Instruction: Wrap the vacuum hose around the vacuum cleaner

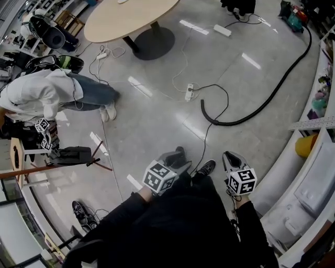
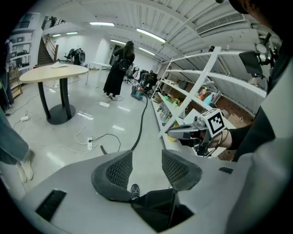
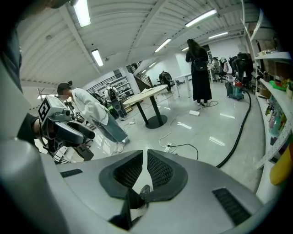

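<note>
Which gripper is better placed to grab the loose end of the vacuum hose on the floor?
Left, probably. The left gripper has its jaws apart and empty, and the loose end of the vacuum hose lies ahead of it; the right gripper is shut.

We see the long black vacuum hose lying loose on the shiny floor in one big curve. One end hooks round. The other end runs to the blue-green vacuum cleaner, far off.
</note>
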`<state>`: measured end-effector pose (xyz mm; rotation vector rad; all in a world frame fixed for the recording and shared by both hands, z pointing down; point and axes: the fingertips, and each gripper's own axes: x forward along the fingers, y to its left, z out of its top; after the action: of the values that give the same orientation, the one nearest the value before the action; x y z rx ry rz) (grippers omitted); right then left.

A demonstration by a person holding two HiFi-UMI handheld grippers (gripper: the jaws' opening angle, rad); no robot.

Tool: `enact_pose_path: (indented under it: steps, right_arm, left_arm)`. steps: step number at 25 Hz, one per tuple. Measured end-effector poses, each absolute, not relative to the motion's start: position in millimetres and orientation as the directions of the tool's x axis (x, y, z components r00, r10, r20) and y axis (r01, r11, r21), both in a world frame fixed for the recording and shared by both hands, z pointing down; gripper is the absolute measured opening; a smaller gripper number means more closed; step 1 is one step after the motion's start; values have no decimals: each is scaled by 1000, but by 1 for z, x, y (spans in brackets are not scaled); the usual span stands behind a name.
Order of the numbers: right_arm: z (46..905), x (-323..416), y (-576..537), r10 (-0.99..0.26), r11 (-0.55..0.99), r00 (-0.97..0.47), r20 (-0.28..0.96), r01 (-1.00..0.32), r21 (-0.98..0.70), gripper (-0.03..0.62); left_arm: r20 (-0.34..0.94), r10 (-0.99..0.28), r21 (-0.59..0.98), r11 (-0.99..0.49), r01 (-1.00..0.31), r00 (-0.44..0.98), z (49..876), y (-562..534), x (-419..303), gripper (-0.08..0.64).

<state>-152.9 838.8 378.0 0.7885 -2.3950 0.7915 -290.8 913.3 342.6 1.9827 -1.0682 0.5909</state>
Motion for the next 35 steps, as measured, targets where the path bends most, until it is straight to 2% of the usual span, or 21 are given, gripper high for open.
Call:
enact_pose_path:
  steps: [10,16,21,26,27,29,33,35]
  right_arm:
    - [425,-194,763,-304,650,-633,713,-684,-331,38]
    - [456,-238,695,-291,631,-569,769,-718,-292,40]
    - [494,-255,648,-276,616,-529,803,-738,-275,44]
    - [561,-259,618,-224,585,-523,823,-747,-316,120]
    - [576,-261,616,-209,588,-529,823,-740,-327,124]
    - [607,-267,610,-173,600,-545,820,-719,-351,124]
    - [676,-270,597,-108,630,-567,816,-674,-385,124]
    - [712,-270,592,-80,645,-574,815,-653,-397,126]
  left_arm:
    - [674,-412,516,-333,-789,614,404,824,-322,216]
    - [700,-363,433,-471,-769,616,449,733,-371,216]
    - [720,-313,442,-480,-757,619,482,683,-397,216]
    - [740,-302,449,-443,-776,601,527,646,-401,216]
    - [743,-304,445,-440,-780,596,536,642,-400,210]
    - [754,-306,431,-438,-789,582,553,636,-398,94]
    - [808,-293,387,-389,-836,510,596,636,-395,88]
    - [822,-294,380,-355,-854,487,621,640,-392,26]
